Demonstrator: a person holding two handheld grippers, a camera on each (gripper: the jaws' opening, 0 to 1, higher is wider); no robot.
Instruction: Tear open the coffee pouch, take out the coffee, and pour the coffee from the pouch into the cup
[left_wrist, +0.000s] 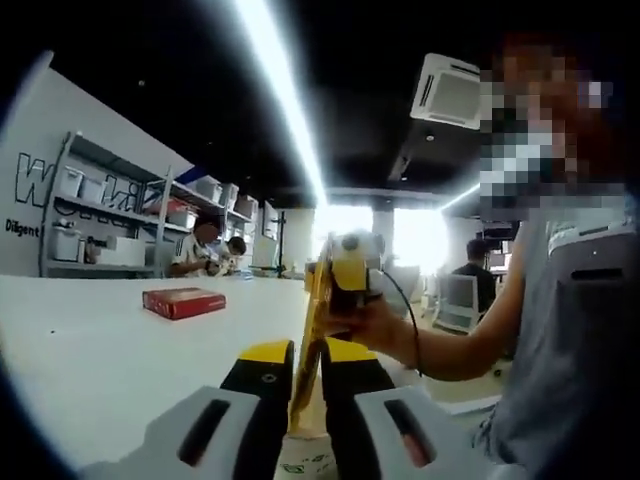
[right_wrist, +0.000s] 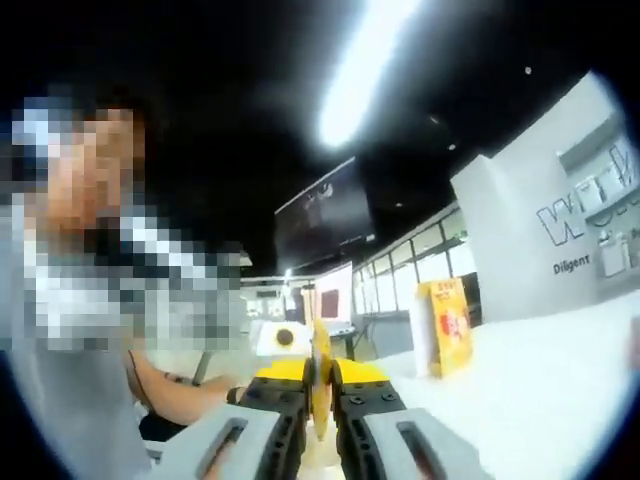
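Nearest, in the left gripper view: left gripper (left_wrist: 308, 395), jaws drawn in narrow on the lower part of the coffee pouch (left_wrist: 312, 330), a thin yellow strip seen edge-on. Directly under the jaws, the rim of a paper cup (left_wrist: 306, 464), partly cut off by the frame, standing on the white table (left_wrist: 90, 350).

Just beyond, the right gripper (left_wrist: 345, 275) in the person's hand (left_wrist: 375, 322) pinches the upper end of the same pouch. In the right gripper view, the right gripper (right_wrist: 320, 395) has jaws close together with the yellow pouch (right_wrist: 318, 380) edge between them, the left gripper (right_wrist: 285, 345) facing it.

Pouch long axis: runs roughly upright, tilted a little, from the left jaws up to the right jaws; broad faces turned sideways. Which end carries the tear notch, cannot tell. Whether it is already torn, cannot tell.

Risks, as a judgement:
- both grips sit on a thin slippery film; a pull could slide the pouch out of one gripper rather than tear it
- a sudden tear held this close over the cup could scatter coffee past the rim onto the table
- jaws low over the cup might knock it over

Further off: a red box (left_wrist: 183, 302) lying flat on the table, well apart; a yellow carton (right_wrist: 445, 325) standing upright

Far: shelving (left_wrist: 110, 215) with bins, people seated
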